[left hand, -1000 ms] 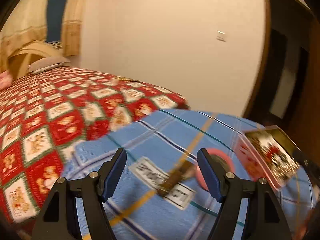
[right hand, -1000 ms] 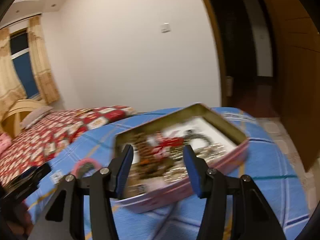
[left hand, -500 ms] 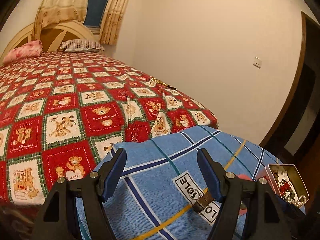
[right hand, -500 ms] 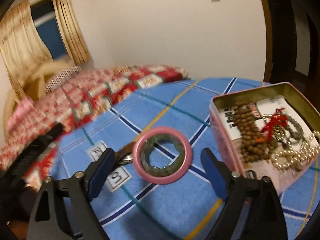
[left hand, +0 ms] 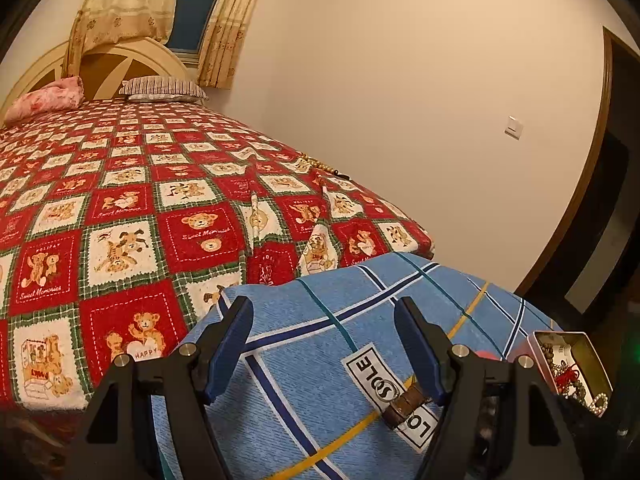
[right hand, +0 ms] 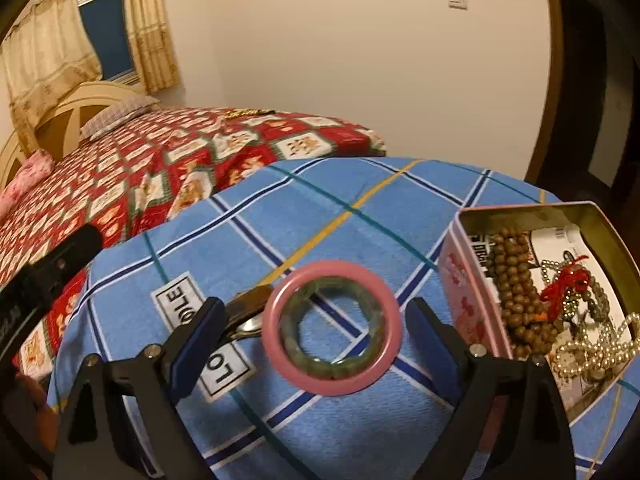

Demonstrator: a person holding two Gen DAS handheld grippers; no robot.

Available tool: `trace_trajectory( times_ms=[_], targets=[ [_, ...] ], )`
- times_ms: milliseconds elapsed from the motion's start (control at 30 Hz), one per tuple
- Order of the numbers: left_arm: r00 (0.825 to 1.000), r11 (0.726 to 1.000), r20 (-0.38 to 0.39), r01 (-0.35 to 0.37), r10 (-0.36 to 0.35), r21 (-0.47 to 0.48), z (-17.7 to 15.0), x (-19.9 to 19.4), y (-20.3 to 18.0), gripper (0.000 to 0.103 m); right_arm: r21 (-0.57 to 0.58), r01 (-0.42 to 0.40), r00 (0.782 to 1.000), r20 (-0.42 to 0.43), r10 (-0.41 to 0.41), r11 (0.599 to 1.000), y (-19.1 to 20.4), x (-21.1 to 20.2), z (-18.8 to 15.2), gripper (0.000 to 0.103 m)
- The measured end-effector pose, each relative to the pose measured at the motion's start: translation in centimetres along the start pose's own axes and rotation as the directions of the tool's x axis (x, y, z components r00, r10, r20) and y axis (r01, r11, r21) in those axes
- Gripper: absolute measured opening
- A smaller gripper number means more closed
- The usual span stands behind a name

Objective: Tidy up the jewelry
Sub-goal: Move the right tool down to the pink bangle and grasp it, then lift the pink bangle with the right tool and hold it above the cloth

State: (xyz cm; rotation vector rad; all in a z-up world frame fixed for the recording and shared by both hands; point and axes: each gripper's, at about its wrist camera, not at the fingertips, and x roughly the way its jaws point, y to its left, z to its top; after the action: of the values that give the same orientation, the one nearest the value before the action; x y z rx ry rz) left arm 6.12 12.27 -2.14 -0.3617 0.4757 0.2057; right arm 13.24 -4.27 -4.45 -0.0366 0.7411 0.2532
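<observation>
Since half a second earlier, the right gripper (right hand: 314,334) had drawn nearer the pink ring (right hand: 332,327), which now sat larger and more centred between its jaws; a full second earlier that view had faced the tin instead. The left view had hardly changed over the half second.

The right jaws stood wide apart, holding nothing, one blue pad on either side of the pink ring without touching it. The ring lay flat on the blue plaid cloth (right hand: 360,208), its opening facing up, with a green bangle (right hand: 332,330) lying inside it. Just left of the ring, a brown strap (right hand: 250,300) with a metal end lay across a white label (its long axis ran roughly left to right in the right view).

The left gripper (left hand: 324,346) also stood wide open and empty above the cloth's near edge; the strap showed just beside its right jaw.

To the right of the ring, the pink tin (right hand: 466,280) stood open, holding brown wooden beads (right hand: 516,300), a red tassel (right hand: 566,284) and pearls (right hand: 596,350). Beyond the cloth lay the bed (left hand: 120,208) with its red teddy-bear quilt.
</observation>
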Motion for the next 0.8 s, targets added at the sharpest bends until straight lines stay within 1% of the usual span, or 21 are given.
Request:
trace_trajectory(
  times_ms=[67, 133, 167, 200, 233, 300, 333, 367, 433, 467, 500, 533, 600, 633, 667, 700, 733, 800],
  targets=[
    [1.000, 1.000, 0.001, 0.001, -0.001, -0.006, 0.0, 0.0, 0.1, 0.073, -0.017, -0.039, 0.999, -0.021, 0.039, 0.999, 0.4, 0.2, -0.2, 0.086],
    [1.000, 1.000, -0.002, 0.003, -0.003, -0.009, 0.0, 0.0, 0.1, 0.073, -0.023, -0.050, 0.998, -0.036, 0.050, 0.998, 0.6, 0.4, -0.3, 0.085],
    [1.000, 1.000, -0.002, 0.003, -0.003, -0.010, 0.0, 0.0, 0.2, 0.073, -0.026, -0.031, 0.999, -0.040, 0.030, 0.999, 0.6, 0.5, -0.2, 0.085],
    [1.000, 1.000, -0.001, 0.004, -0.004, -0.011, 0.0, 0.0, 0.2, 0.073, -0.028, 0.012, 0.999, -0.048, -0.014, 1.000, 0.5, 0.7, -0.2, 0.085],
    [1.000, 1.000, -0.002, 0.004, -0.004, -0.012, 0.0, 0.0, 0.2, 0.073, -0.025, 0.044, 0.997, -0.062, -0.046, 0.999, 0.3, 1.0, -0.2, 0.083],
    [1.000, 1.000, -0.002, 0.003, -0.003, -0.008, 0.0, 0.0, 0.2, 0.073, -0.012, 0.039, 0.995, -0.091, -0.040, 0.999, -0.1, 1.5, -0.2, 0.083],
    [1.000, 1.000, -0.002, 0.004, -0.004, -0.006, 0.0, -0.1, 0.2, 0.073, -0.024, 0.057, 0.992, -0.110, -0.059, 0.998, 0.0, 1.9, -0.1, 0.084],
    [1.000, 1.000, -0.002, 0.005, -0.005, -0.004, 0.0, -0.1, 0.2, 0.073, -0.038, 0.067, 0.989, -0.129, -0.072, 0.997, 0.2, 2.3, -0.1, 0.088],
    [1.000, 1.000, -0.002, 0.005, -0.005, -0.002, 0.0, -0.1, 0.1, 0.073, -0.060, 0.066, 0.985, -0.158, -0.075, 0.996, 0.5, 3.1, 0.0, 0.090],
    [1.000, 1.000, -0.002, 0.005, -0.005, -0.001, 0.0, -0.1, 0.1, 0.073, -0.052, 0.058, 0.984, -0.168, -0.066, 0.997, 0.3, 3.3, 0.1, 0.090],
    [1.000, 1.000, -0.003, 0.006, -0.006, -0.002, 0.0, -0.1, 0.1, 0.073, -0.039, 0.055, 0.985, -0.160, -0.061, 0.998, 0.1, 3.1, 0.1, 0.087],
    [1.000, 1.000, -0.005, 0.006, -0.006, 0.000, 0.0, -0.1, 0.0, 0.073, -0.024, 0.068, 0.986, -0.153, -0.071, 0.997, -0.3, 2.9, 0.1, 0.078],
    [1.000, 1.000, -0.008, 0.009, -0.009, 0.004, 0.0, 0.0, -0.1, 0.073, -0.004, 0.053, 0.988, -0.143, -0.053, 0.999, -0.7, 2.6, 0.0, 0.077],
    [1.000, 1.000, -0.008, 0.011, -0.011, 0.006, 0.0, 0.0, -0.2, 0.073, 0.011, 0.045, 0.990, -0.135, -0.044, 0.999, -1.0, 2.3, -0.1, 0.073],
    [1.000, 1.000, -0.008, 0.016, -0.016, 0.009, 0.0, 0.0, -0.3, 0.073, 0.025, 0.039, 0.991, -0.128, -0.036, 0.999, -1.2, 2.1, -0.1, 0.052],
    [1.000, 1.000, -0.008, 0.019, -0.019, 0.013, 0.0, -0.1, -0.3, 0.073, 0.044, 0.025, 0.993, -0.113, -0.020, 0.999, -1.6, 1.8, -0.2, 0.036],
    [1.000, 1.000, -0.007, 0.021, -0.021, 0.017, -0.1, -0.1, -0.4, 0.073, 0.069, -0.009, 0.995, -0.101, 0.016, 0.998, -2.0, 1.5, -0.3, 0.028],
    [1.000, 0.999, -0.007, 0.023, -0.022, 0.028, -0.1, -0.1, -0.7, 0.073, 0.101, -0.042, 0.994, -0.096, 0.051, 0.994, -2.4, 1.2, -0.6, 0.027]
  ],
)
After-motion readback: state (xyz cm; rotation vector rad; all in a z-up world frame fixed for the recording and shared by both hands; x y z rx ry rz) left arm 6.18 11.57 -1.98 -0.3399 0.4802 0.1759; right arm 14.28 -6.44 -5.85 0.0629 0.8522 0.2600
